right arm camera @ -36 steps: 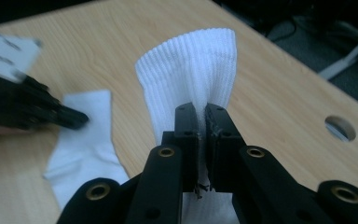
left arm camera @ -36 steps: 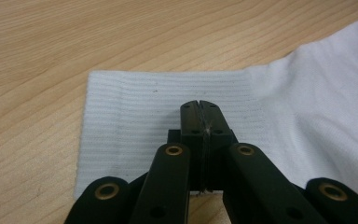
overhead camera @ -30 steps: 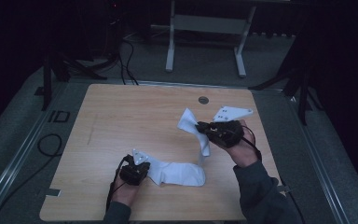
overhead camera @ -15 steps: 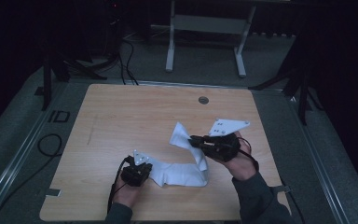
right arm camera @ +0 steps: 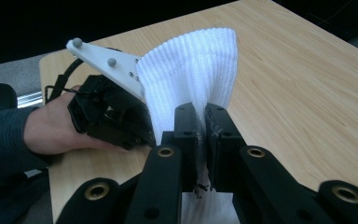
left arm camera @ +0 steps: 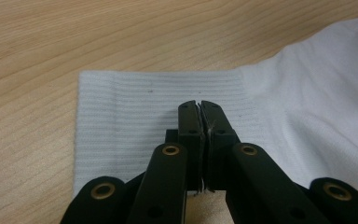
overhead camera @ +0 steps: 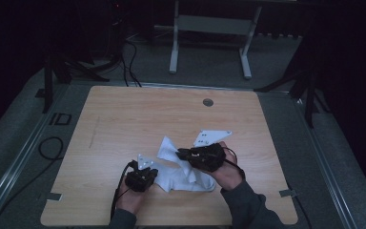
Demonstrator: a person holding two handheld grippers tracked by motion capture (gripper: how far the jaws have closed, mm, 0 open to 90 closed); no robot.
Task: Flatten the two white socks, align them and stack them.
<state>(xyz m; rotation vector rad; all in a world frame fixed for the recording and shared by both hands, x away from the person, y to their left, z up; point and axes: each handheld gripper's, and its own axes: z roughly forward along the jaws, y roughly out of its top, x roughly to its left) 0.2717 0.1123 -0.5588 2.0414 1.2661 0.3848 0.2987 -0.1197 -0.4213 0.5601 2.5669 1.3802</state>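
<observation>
Lower centre of the high view: the white sock (overhead camera: pixel 181 174) lies on the wooden desk (overhead camera: pixel 124 124). The left tool (overhead camera: pixel 142 179) is clamped on the sock's ribbed cuff, pinning it flat at lower left. The right tool (overhead camera: pixel 181 153) pinches the sock's other end, its fabric fanning up above the closed jaws.

A light wooden surface (overhead camera: pixel 138 119) with a round grommet hole (overhead camera: pixel 208 102) stands on grey carpeted floor (overhead camera: pixel 14 143) in a dim room. Behind it stands a pale metal frame (overhead camera: pixel 209 28); black cables (overhead camera: pixel 128 57) trail across the floor.
</observation>
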